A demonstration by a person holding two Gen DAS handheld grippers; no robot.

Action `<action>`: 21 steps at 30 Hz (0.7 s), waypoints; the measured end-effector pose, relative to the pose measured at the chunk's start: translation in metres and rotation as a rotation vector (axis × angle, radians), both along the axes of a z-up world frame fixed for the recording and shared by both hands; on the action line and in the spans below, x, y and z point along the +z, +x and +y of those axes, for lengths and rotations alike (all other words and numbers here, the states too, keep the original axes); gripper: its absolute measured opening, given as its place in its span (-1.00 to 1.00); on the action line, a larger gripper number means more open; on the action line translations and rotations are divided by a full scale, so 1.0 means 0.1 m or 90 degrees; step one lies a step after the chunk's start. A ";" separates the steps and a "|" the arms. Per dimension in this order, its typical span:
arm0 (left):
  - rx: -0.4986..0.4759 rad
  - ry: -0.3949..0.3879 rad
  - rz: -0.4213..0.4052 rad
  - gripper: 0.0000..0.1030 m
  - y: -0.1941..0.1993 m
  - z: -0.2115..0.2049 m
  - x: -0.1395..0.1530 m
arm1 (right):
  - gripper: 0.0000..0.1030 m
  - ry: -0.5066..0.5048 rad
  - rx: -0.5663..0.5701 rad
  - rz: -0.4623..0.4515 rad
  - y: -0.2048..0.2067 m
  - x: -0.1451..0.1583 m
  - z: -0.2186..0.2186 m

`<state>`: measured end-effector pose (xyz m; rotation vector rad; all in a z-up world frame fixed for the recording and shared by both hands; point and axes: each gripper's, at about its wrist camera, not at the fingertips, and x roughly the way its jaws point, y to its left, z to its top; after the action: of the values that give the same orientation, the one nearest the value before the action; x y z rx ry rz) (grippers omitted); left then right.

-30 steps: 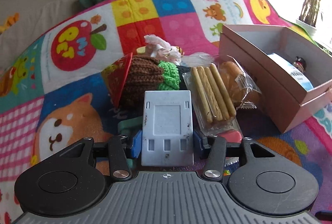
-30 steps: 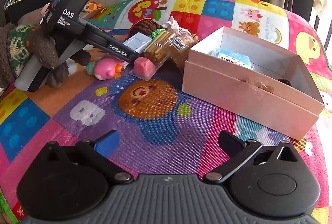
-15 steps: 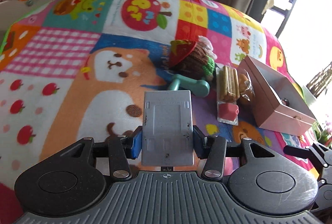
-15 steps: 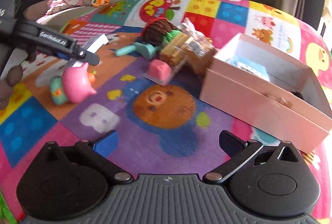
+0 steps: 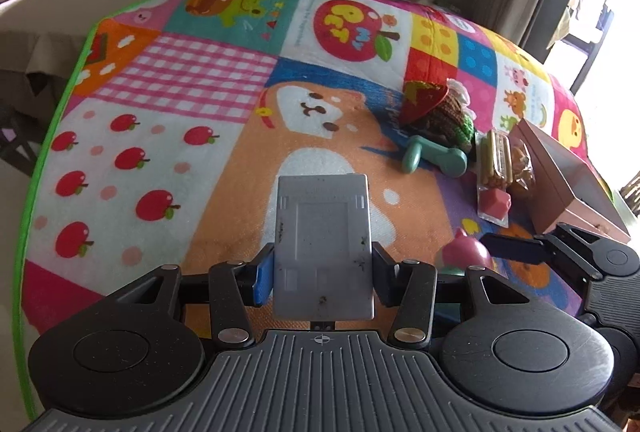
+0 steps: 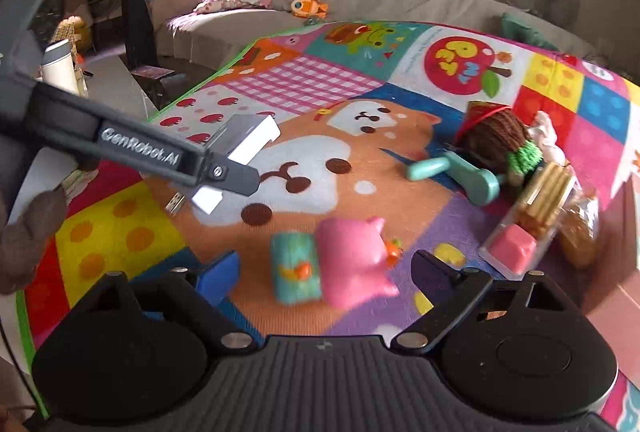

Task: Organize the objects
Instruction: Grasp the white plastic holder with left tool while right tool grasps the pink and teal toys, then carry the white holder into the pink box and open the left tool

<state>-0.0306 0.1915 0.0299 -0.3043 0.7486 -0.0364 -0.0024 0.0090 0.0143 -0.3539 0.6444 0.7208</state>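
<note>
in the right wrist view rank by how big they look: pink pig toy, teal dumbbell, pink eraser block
1. pink pig toy, though it lies nearest the camera
2. teal dumbbell
3. pink eraser block
The pig's lead may owe partly to nearness.

Home living room: sofa (image 6: 248,20), plush toys (image 6: 308,6), children's play mat (image 5: 200,104)

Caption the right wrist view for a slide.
Open right gripper nears a pink pig toy on the mat; left gripper holds a grey card.
</note>
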 end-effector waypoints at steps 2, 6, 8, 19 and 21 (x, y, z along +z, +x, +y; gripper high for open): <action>-0.002 0.002 0.007 0.03 -0.01 -0.01 -0.02 | 0.35 -0.011 -0.009 0.008 0.05 -0.01 0.04; -0.025 0.017 0.012 0.03 -0.05 -0.15 0.00 | 0.32 -0.001 -0.019 0.017 -0.02 0.07 -0.15; -0.044 0.017 0.018 0.03 -0.06 -0.26 0.01 | 0.32 -0.010 -0.026 0.001 -0.14 0.13 -0.33; -0.231 0.045 0.053 0.03 -0.16 -1.28 0.08 | 0.32 -0.023 -0.185 -0.006 -0.61 0.27 -1.67; -0.266 0.045 0.064 0.03 -0.16 -1.46 0.07 | 0.32 -0.013 -0.206 -0.013 -0.67 0.30 -1.84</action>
<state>-0.0465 0.0450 0.0366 -0.0778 0.9009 -0.3910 -0.0695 -0.1746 0.0439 -0.2673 0.6712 0.4010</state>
